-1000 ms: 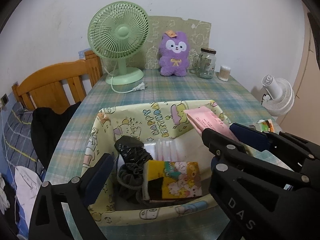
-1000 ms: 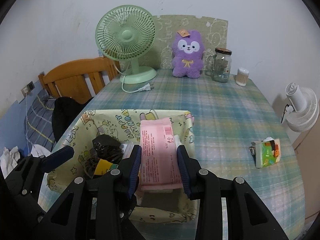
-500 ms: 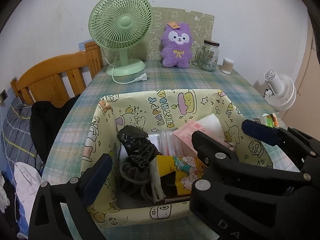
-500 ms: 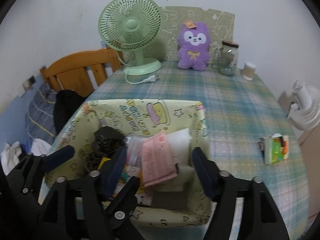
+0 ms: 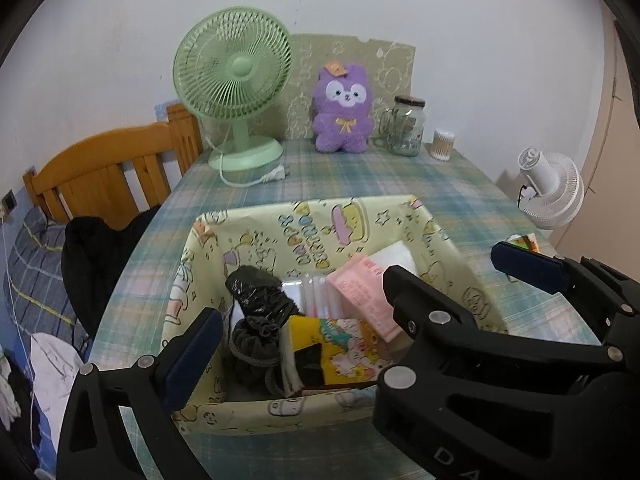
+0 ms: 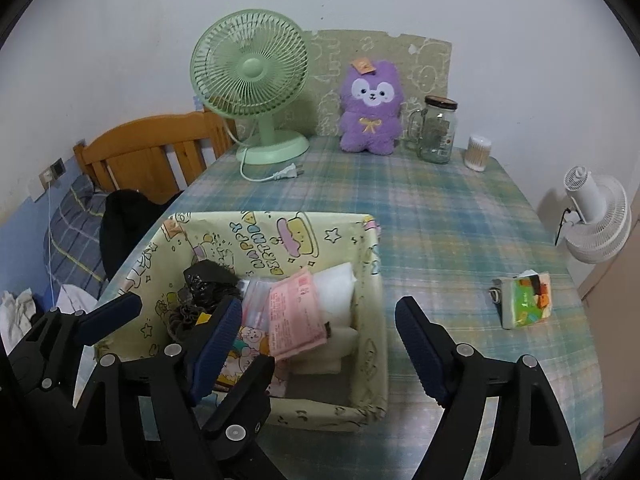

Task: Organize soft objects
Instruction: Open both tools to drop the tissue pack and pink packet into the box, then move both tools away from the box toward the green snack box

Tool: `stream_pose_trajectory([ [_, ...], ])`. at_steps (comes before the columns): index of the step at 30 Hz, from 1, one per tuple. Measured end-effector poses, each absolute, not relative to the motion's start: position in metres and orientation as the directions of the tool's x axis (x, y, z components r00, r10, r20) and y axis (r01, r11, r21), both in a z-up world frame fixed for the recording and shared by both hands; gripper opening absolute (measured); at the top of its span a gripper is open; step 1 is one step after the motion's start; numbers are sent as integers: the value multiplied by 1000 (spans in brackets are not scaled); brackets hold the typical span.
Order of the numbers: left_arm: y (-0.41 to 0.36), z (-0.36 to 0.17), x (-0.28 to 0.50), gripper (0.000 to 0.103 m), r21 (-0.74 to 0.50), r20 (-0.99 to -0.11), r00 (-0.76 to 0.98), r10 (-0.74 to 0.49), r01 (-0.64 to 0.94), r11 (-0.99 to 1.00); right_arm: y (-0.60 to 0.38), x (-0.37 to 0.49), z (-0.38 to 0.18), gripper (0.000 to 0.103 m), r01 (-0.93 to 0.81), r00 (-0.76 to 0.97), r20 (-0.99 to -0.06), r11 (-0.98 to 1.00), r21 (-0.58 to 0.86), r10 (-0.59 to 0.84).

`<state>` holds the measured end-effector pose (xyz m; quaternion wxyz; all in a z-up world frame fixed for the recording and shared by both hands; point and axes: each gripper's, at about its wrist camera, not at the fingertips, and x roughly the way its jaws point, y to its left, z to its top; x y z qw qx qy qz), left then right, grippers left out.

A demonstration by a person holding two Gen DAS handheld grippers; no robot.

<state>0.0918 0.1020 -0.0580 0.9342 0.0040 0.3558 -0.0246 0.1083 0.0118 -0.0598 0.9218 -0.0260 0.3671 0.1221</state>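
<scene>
A yellow cartoon-print fabric basket (image 5: 320, 224) (image 6: 372, 280) stands on the plaid table. In it lie a pink packet (image 5: 360, 296) (image 6: 294, 312), a white soft pack (image 6: 336, 288), a black bundle (image 5: 256, 292) and a yellow printed pack (image 5: 340, 352). My right gripper (image 6: 316, 344) is open and empty above the basket's near right side. My left gripper (image 5: 360, 312) is open and empty, its jaws either side of the basket. A green tissue pack (image 6: 524, 300) lies on the table to the right. A purple plush toy (image 6: 372, 108) sits at the back.
A green desk fan (image 6: 252, 76) with loose cord, a glass jar (image 6: 436, 128) and a cotton-swab tub (image 6: 478, 152) stand at the table's back. A white fan (image 6: 596, 216) is off the right edge. A wooden chair (image 5: 112, 172) with dark clothing stands left.
My right gripper opened and let the pink packet go into the basket, then drew back a little. The left gripper stayed open and shifted slightly.
</scene>
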Motion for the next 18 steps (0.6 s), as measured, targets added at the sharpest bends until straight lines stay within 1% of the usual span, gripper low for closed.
stream_pose_trajectory([
  [18, 64, -28, 73, 102, 27, -606, 794, -49, 82, 996, -29, 85, -28, 86, -195, 762, -620, 979, 53, 186],
])
